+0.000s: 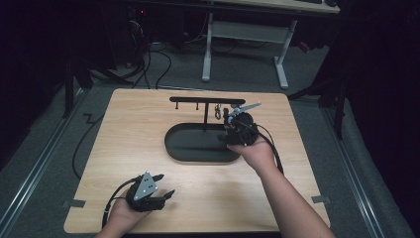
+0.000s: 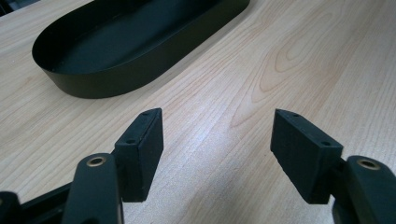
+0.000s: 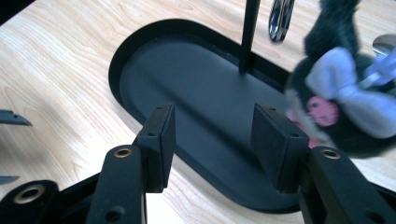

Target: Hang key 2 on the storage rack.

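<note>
A black oval tray [image 1: 188, 148] sits mid-table, and a thin post carries a black hook rack [image 1: 205, 100] above it. My right gripper [image 1: 227, 135] hovers over the tray's right end, by the rack's right side. In the right gripper view its jaws [image 3: 215, 135] stand open with nothing between them, above the tray floor [image 3: 205, 84]. Just right of them hangs a dark plush toy [image 3: 341, 93] with a lilac bow. A metal clip [image 3: 280, 14] dangles beside the post [image 3: 247, 37]. My left gripper [image 1: 165, 185] rests near the front left, open [image 2: 217, 140] over bare wood, facing the tray wall [image 2: 116, 79].
The wooden table [image 1: 138, 124] has tape marks at its front corners [image 1: 73, 203]. A cable [image 1: 84, 144] trails off the left edge to the floor. A white desk frame [image 1: 245, 34] stands beyond the far edge.
</note>
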{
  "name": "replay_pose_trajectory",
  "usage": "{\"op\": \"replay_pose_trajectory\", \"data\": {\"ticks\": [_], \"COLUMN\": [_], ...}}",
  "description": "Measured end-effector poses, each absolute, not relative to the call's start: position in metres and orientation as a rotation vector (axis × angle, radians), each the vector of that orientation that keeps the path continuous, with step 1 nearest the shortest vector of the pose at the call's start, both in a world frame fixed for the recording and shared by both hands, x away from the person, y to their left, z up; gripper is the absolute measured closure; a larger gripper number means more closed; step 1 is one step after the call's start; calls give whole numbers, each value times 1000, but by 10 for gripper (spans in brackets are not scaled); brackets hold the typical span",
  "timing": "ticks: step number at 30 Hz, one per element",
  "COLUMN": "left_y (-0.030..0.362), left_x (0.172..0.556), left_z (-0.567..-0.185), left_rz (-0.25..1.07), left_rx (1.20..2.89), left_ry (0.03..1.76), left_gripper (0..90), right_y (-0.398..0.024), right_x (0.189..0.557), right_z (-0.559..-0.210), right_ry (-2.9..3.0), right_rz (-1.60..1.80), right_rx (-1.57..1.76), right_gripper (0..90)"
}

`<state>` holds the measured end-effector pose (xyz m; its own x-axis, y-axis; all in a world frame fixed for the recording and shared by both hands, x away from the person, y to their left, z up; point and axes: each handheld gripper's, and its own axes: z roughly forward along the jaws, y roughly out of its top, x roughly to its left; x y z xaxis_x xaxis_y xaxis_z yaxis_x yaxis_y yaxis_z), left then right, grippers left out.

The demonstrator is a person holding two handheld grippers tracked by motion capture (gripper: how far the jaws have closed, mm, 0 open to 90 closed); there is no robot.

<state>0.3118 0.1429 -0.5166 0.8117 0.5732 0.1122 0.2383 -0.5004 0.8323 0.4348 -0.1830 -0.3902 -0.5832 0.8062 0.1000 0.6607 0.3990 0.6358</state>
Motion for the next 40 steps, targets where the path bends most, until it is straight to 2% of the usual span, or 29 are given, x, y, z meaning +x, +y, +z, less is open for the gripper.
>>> {"op": "replay_pose_trajectory", "data": {"ticks": [7,14,22,27,32,40], "left_y": [144,145,145,145,144,142], "left_x": [312,311,310,310,311,313], "left_z": [-517,-516,-515,-516,-519,-520], "left_rz": [469,462,447,439,423,423], "left_rx": [2095,2088,2079,2073,2069,2068], "left_ry": [603,605,608,614,640,653], "left_gripper": [354,355,355,355,354,352], "right_y": [-188,-203,-240,-274,-307,-307], "right_x": [408,368,321,294,280,283], "right_z": [-413,-445,-493,-512,-516,-520], "right_ry": [2367,2279,2229,2141,2018,2028], "right_rz": [1007,1050,1097,1156,1198,1177], "right_rx": [1275,1240,1254,1307,1391,1383], "right_gripper": [485,406,357,322,230,223]}}
